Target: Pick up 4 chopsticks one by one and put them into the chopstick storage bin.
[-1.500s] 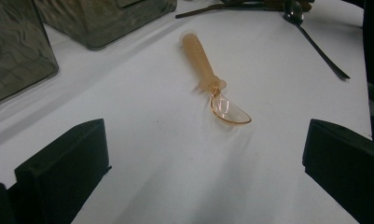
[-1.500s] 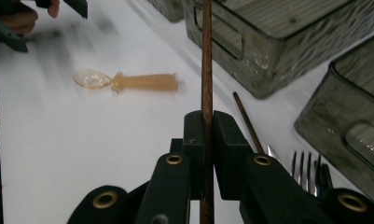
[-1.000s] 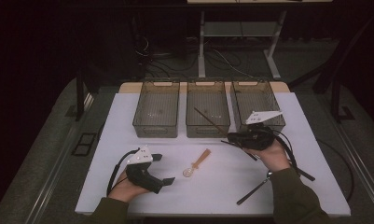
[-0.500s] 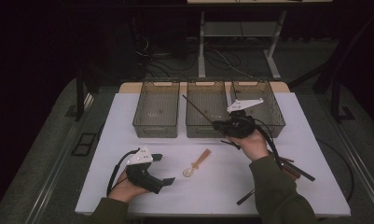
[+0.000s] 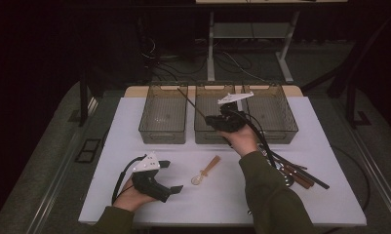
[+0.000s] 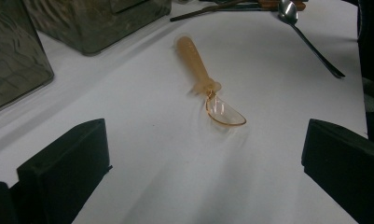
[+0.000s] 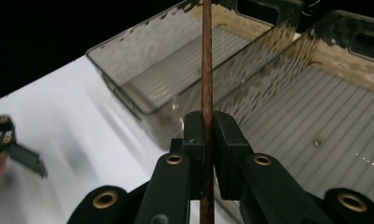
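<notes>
Brown chopstick (image 7: 206, 70) pinched in my R tongs (image 7: 206, 126) over mid bin (image 5: 213, 108), angled so it drops in lengthwise. L tongs (image 6: 203, 154) wide on bench (image 5: 134, 136), facing plastic spoon (image 6: 208, 86) w/ nothing gripped.

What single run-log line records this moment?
right gripper: shut on chopstick | over middle bin | left gripper: open, on table | plastic spoon: ahead, untouched

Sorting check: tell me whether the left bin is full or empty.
Empty: the smoky clear plastic left bin shows only its bare ribbed floor in the high view.
</notes>
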Demonstrator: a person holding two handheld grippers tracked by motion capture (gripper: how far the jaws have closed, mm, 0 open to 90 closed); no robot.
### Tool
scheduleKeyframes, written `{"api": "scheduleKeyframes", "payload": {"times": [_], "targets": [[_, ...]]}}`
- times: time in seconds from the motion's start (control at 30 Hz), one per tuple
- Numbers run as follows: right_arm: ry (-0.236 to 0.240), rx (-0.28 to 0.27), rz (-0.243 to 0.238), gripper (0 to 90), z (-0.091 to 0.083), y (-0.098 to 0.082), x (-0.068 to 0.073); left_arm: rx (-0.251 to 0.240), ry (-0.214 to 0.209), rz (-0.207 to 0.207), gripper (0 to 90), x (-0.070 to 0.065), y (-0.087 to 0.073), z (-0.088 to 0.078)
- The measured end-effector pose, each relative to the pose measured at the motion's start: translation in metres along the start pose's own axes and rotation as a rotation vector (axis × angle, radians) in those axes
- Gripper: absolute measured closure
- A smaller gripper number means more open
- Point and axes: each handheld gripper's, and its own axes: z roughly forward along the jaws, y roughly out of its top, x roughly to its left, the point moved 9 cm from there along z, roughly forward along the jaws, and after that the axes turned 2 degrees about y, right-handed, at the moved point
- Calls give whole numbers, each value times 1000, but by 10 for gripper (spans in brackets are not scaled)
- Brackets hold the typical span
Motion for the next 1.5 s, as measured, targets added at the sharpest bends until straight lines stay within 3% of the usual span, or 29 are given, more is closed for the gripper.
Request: {"api": "scheduleKeyframes", "payload": {"times": [0.53,0.83,1.27,1.5], "targets": [[-36,-43,26,836,43,47,7,9,9,14,0,3,-2,1],[-38,-54,32,836,77,70,17,1,4,12,0,2,-1,1],[-40,-46,30,836,118,85,32,-22,-4,10,0,2,2,0],[-28,-29,45,836,135,78,36,-9,-6,15,0,2,1,-1]]}}
